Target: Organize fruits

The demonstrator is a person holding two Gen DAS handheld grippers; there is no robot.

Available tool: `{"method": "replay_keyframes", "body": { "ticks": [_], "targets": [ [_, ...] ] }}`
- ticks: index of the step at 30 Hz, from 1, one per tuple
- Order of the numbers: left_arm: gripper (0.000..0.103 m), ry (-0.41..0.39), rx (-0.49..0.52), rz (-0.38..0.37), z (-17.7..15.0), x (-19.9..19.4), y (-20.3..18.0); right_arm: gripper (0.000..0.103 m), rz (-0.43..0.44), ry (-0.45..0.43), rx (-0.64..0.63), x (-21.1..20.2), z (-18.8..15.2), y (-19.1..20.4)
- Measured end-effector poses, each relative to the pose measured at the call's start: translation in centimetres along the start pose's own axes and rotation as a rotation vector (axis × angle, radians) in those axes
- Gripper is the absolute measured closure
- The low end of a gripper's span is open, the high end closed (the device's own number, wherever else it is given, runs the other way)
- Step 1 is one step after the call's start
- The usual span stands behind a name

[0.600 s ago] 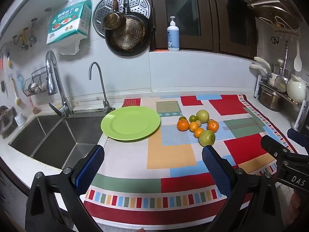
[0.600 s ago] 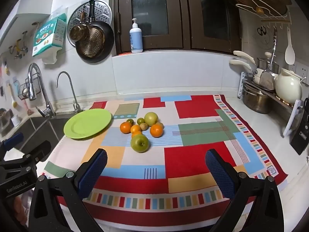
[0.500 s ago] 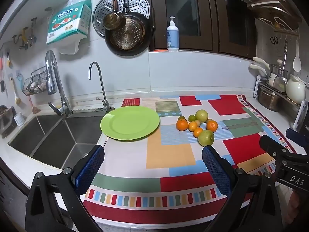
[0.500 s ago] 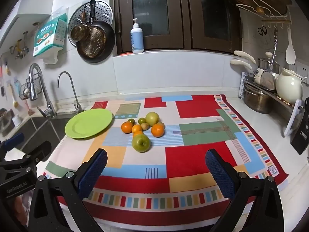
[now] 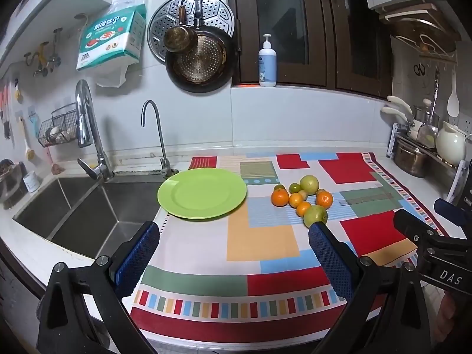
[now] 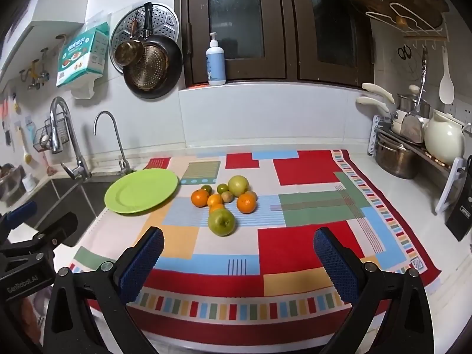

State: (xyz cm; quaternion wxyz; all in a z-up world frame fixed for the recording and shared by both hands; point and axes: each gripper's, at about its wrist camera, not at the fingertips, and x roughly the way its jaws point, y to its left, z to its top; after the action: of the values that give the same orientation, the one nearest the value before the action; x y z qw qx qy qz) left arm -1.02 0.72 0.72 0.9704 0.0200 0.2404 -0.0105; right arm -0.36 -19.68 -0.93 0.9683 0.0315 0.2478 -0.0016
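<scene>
A cluster of fruit lies on the patterned cloth: a green apple [image 6: 221, 221] at the front, a pale green apple [image 6: 237, 185] at the back, several oranges [image 6: 246, 202] and small green fruits between. It also shows in the left wrist view [image 5: 315, 216]. An empty green plate [image 5: 202, 196] [image 6: 141, 190] sits to their left by the sink. My left gripper [image 5: 233, 253] is open and empty, hovering over the cloth's front edge. My right gripper [image 6: 237, 258] is open and empty, just short of the green apple.
A double sink [image 5: 73, 206] with two taps lies left of the plate. A pot rack [image 6: 413, 153] with a white jug stands at the right. A knife block [image 6: 460, 209] is at the far right. A soap bottle [image 6: 215, 60] stands on the sill.
Both grippers have drifted slightly; the fruit and plate sit a little differently in each view. Nothing was touched.
</scene>
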Motion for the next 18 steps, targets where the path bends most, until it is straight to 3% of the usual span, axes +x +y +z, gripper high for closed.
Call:
{"method": "replay_keyframes", "body": {
  "ticks": [18],
  "targets": [
    [0.0,-0.016,-0.004,0.002,0.45,-0.11,0.07,0.0,-0.006,-0.016,-0.006,0.0,0.49,0.01]
  ]
}}
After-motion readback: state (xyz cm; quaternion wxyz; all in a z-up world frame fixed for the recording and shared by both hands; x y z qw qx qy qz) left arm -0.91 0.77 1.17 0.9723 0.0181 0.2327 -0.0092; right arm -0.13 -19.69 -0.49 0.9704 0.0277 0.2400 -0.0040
